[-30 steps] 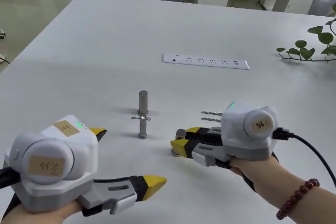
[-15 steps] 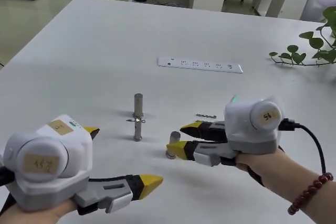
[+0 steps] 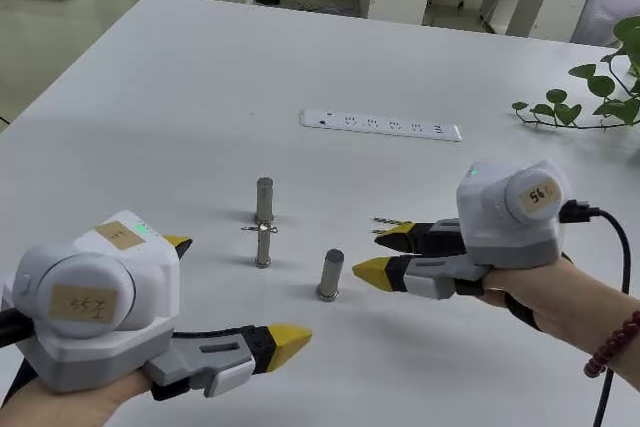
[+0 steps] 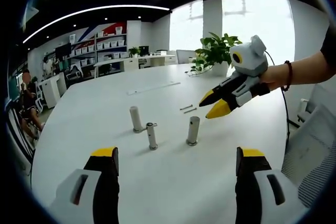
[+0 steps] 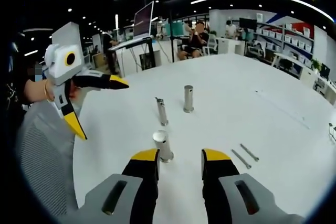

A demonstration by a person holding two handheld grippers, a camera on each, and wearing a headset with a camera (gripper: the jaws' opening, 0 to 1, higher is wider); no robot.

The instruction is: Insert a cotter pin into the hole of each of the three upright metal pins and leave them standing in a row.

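Right, the right gripper (image 3: 385, 252) hovers low over the table (image 3: 150, 97), jaws spread and nothing between them, yellow tips aimed at the nearest pin (image 3: 330, 274), just beside it but clear of it. That pin stands upright and looks bare. Just behind the gripper two loose cotter pins (image 5: 244, 155) lie flat on the table, side by side, and to my eye they're the next pick. The left gripper (image 3: 235, 292) hangs nearer the person, jaws wide apart and empty, well back from the work. Further out, the middle pin (image 3: 262, 245) is upright with a cotter pin (image 3: 260, 230) already crosswise through its top, and the far pin (image 3: 264, 199) stands right behind it, apparently bare. A power strip (image 3: 380, 125) lies well beyond. Now the danger: those cotter pins are thin and flat on a smooth top, so the jaws could skate over them or flick one away. And the nearest pin sits right at the gripper's tips. One careless swing tips it over, and pushing a cotter pin in sideways could topple it too unless the left gripper steadies it.
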